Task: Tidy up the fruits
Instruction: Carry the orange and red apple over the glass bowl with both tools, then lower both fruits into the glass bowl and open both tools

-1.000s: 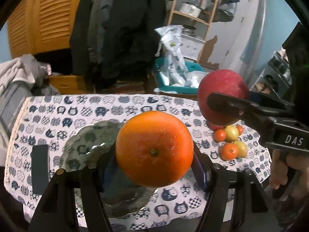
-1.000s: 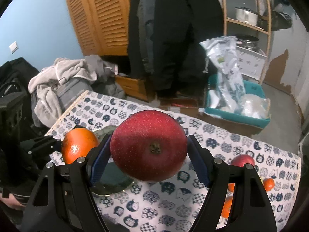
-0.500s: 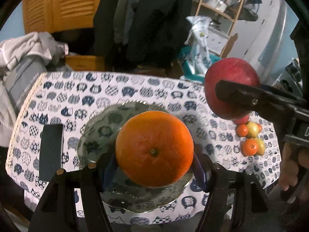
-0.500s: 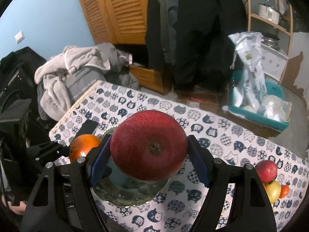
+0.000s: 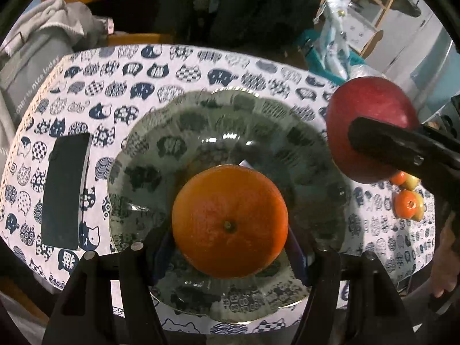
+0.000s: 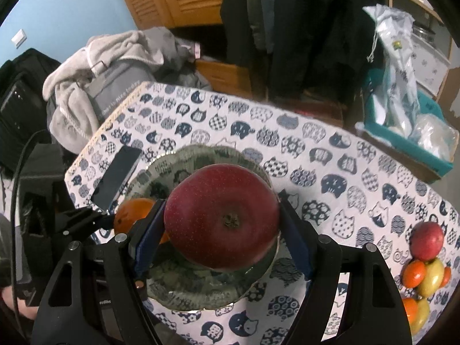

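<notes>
Above the scalloped grey-green glass plate [image 5: 218, 120], at the centre of the left wrist frame, a round orange [image 5: 230, 221] is clamped between the blue pads of the left gripper [image 5: 230, 241], stem scar facing the camera. It appears to be held over the plate's middle so that it can be set down well clear of the rim. At the right edge of that frame, a large red apple [image 5: 371, 132] is pinched by the right gripper [image 6: 221, 238], seemingly kept to the plate's far side so the two fruits do not collide. Whether either fruit touches the glass cannot be told. A pile of small fruits [image 6: 425, 261] lies at lower right of the right wrist frame, well apart from the plate, presumably awaiting sorting. A dark flat phone [image 5: 66, 192] lies just beside the plate on the cat-print tablecloth [image 5: 138, 80].
</notes>
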A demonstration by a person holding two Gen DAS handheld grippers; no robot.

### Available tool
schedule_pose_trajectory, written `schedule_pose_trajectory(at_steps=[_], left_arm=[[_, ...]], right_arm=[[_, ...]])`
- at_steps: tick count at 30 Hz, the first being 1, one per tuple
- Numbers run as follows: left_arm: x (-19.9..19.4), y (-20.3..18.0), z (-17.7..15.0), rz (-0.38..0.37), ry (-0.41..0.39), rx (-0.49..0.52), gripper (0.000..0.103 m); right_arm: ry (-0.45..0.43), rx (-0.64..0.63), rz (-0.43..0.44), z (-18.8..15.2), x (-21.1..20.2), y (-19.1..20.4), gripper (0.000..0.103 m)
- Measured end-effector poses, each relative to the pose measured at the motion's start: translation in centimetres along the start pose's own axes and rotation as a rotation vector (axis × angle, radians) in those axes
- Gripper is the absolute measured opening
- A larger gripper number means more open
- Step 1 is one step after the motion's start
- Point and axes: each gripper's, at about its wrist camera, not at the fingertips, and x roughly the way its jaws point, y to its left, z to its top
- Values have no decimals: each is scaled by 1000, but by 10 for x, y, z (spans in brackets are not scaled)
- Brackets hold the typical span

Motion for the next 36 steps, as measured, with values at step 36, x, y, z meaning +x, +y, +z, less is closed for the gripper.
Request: schedule_pose_trajectory(at_steps=[36], left_arm=[[27,5,-13,32,91,2,70]], right_arm=[[211,63,56,-35,79,-10,77]])
